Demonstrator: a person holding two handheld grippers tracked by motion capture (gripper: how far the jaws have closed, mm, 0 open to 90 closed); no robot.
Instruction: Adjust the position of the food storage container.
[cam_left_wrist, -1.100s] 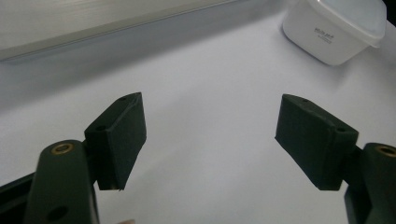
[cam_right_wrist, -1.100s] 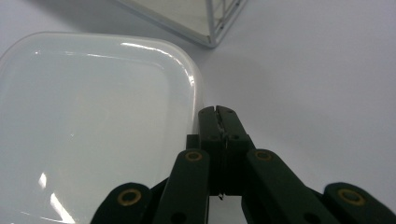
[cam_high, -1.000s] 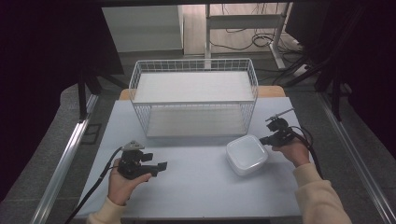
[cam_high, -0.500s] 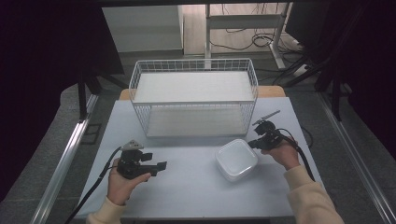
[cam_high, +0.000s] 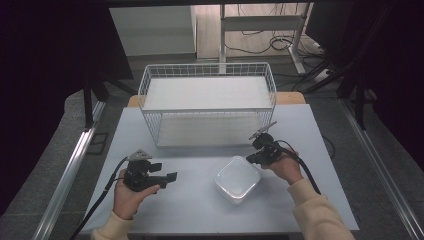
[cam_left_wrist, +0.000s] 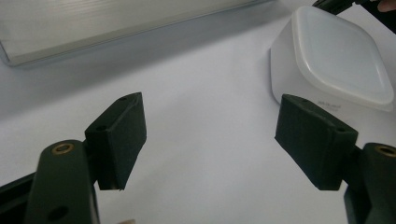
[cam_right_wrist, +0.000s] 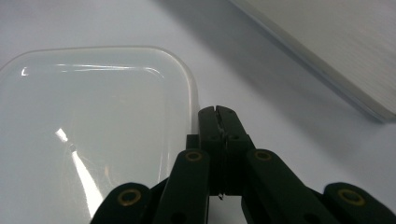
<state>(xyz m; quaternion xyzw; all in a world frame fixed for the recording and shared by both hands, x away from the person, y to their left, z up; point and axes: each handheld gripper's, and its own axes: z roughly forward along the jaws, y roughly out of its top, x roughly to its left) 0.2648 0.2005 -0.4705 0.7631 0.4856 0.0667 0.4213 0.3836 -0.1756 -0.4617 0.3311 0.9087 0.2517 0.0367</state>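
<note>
Lower right of centre in the high view, the white lidded container (cam_high: 238, 179) rests on the table (cam_high: 200, 210), the right gripper (cam_high: 254, 159) pressed together against its rim, apparently nudging it. The left gripper (cam_high: 172, 177) waits apart; next likely calls for grasping the container.

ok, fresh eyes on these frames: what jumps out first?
The white lidded container sits near the middle of the pale table, with the right hand-held gripper, jaws shut, at its upper right edge. Behind it stands a large white wire basket at the table's far side. The left hand-held gripper waits open at the near left, aimed toward the container.
</note>
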